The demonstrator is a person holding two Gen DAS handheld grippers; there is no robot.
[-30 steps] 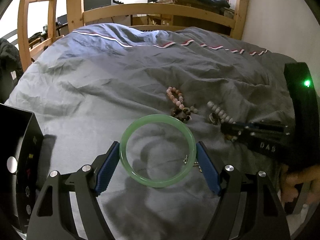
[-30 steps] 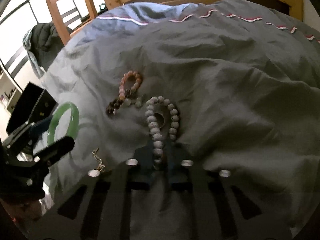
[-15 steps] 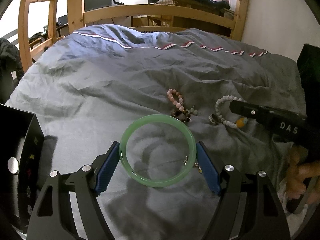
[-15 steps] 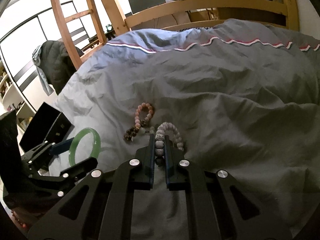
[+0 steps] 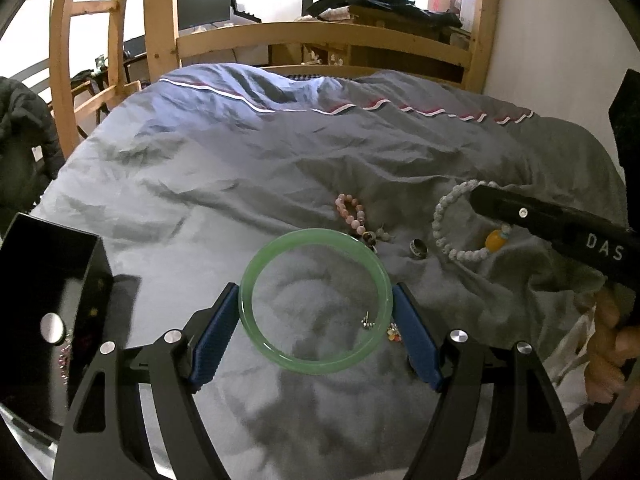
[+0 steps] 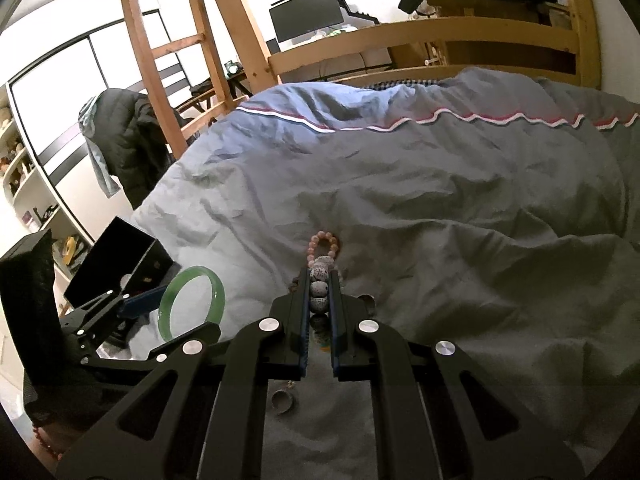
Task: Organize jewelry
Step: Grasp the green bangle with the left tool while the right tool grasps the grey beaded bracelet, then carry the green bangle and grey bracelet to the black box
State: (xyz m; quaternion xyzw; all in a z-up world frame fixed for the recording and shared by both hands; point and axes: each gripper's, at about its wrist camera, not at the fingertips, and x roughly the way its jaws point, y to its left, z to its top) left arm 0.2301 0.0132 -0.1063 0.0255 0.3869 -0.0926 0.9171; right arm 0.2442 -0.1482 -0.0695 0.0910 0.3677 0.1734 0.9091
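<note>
A glossy, translucent green bangle [image 5: 316,300] sits between ribbed blue pads [image 5: 212,338] on matt black plastic tongs. Beyond them lies wrinkled grey cloth bedding [image 5: 240,168]. Speckled, matt white beads [image 6: 320,290] sit between the right tongs' fingers. The bed frame [image 6: 420,36] is bare wood.

White letters "DAS" stand on the side of the right gripper [image 5: 476,200]. No other writing can be read.

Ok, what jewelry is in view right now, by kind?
Bangle: 1
Bead bracelets: 3 (white bracelet, pink bracelet, dark bracelet, which is half hidden)
Ring: 1
Small pieces: 2 (stud, orange charm)
Total: 7
</note>
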